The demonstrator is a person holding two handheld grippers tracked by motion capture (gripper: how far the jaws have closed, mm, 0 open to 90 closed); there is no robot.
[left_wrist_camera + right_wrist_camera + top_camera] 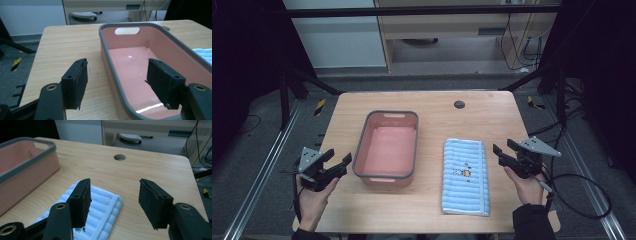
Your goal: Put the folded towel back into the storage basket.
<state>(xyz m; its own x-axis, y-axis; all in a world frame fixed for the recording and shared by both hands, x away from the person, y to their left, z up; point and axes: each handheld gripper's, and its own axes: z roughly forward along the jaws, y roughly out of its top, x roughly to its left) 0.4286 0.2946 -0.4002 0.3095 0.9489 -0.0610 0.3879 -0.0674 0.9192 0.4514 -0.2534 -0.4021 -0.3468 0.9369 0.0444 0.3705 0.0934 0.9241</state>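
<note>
on the wooden surface (432,107), a pink basin (386,148) with grey rim, standing a little left of the middle, nothing inside. to its right, near but apart, a folded towel (466,176) with light blue and white stripes and a small picture on it, lying flat with its long side running from near to far. beyond it, near the far edge, a small round hole (459,104) in the wood

at the left edge of the surface, the left gripper (337,162) held in the left hand (313,200), pointing to the right toward the basin. jaws wide apart, holding nothing; seen in the left gripper view hovering over the near left corner of the basin (155,72), one jaw outside the rim and one above the inside, not touching it

at the right edge, the right gripper (503,150) held in the right hand (524,187), pointing left toward the towel. jaws apart, holding nothing; seen in the right gripper view above the far end of the towel (102,212), the left jaw over the cloth, the right one over bare wood, contact with the cloth not to tell
</note>
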